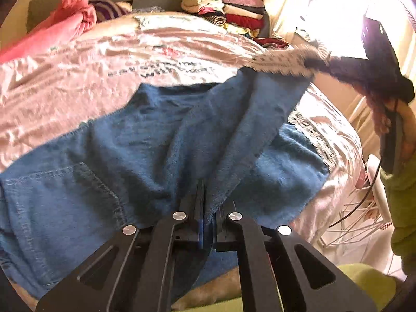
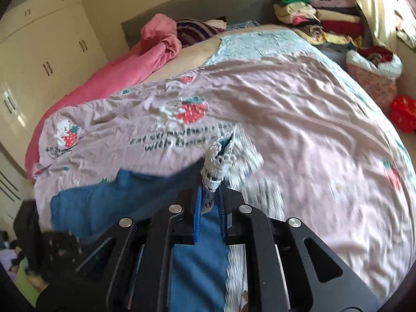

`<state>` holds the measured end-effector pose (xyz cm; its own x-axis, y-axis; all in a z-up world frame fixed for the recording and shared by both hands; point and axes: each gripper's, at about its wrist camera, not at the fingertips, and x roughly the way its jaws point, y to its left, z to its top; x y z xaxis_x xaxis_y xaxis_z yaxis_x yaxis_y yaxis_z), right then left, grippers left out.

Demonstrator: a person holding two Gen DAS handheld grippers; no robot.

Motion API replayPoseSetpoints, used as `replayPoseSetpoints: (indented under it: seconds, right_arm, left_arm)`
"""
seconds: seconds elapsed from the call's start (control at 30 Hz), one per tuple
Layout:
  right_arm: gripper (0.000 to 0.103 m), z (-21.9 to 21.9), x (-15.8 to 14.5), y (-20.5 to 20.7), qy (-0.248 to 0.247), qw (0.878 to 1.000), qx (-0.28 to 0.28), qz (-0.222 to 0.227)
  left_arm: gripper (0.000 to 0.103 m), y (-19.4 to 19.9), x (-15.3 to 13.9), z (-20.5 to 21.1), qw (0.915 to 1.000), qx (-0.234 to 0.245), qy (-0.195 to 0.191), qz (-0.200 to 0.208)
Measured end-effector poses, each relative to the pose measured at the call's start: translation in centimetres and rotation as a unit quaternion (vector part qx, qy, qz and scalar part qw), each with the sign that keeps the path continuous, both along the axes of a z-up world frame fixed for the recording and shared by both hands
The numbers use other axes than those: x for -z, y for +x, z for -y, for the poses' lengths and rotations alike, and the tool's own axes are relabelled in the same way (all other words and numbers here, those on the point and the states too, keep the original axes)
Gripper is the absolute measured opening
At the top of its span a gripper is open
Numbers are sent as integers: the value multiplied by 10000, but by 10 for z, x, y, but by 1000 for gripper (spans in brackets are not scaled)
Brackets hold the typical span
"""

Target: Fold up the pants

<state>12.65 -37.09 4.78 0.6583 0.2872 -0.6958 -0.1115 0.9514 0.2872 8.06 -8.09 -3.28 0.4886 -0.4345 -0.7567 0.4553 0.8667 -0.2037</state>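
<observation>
Blue denim pants (image 1: 145,140) with white lace-trimmed leg hems lie on a pink strawberry-print bedspread (image 1: 78,78). My left gripper (image 1: 206,208) is shut on an edge of the denim near the bed's front. My right gripper (image 2: 210,189) is shut on the lace hem (image 2: 221,161) of one leg and holds it lifted above the bed. In the left wrist view the right gripper (image 1: 316,63) shows at upper right, with that leg (image 1: 260,109) stretched up to it. The denim (image 2: 109,200) also shows in the right wrist view.
A crumpled pink blanket (image 2: 145,59) and a striped garment (image 2: 195,31) lie near the headboard. Stacks of folded clothes (image 2: 325,13) sit at the far right corner. A floral bag (image 2: 374,78) and a white wire rack (image 1: 358,208) stand right of the bed. White wardrobes (image 2: 39,52) are on the left.
</observation>
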Motion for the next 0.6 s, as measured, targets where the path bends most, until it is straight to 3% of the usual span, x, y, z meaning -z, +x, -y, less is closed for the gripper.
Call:
replayPoseSetpoints:
  seconds: [0.2, 0.4, 0.53, 0.6]
  right_arm:
    - [6, 18, 24, -55, 187, 9992, 97, -342]
    - [6, 27, 64, -77, 416, 9953, 230, -843]
    - [10, 33, 73, -84, 570, 9935, 295, -935]
    - [17, 36, 72, -87, 604, 9935, 359, -898]
  left_arm:
    - [3, -20, -4, 3, 9993, 276, 226, 121]
    - [3, -31, 14, 6, 9978, 408, 520, -29]
    - [3, -31, 18, 7, 9974, 407, 591, -65]
    - [3, -31, 18, 7, 9973, 389, 612, -64]
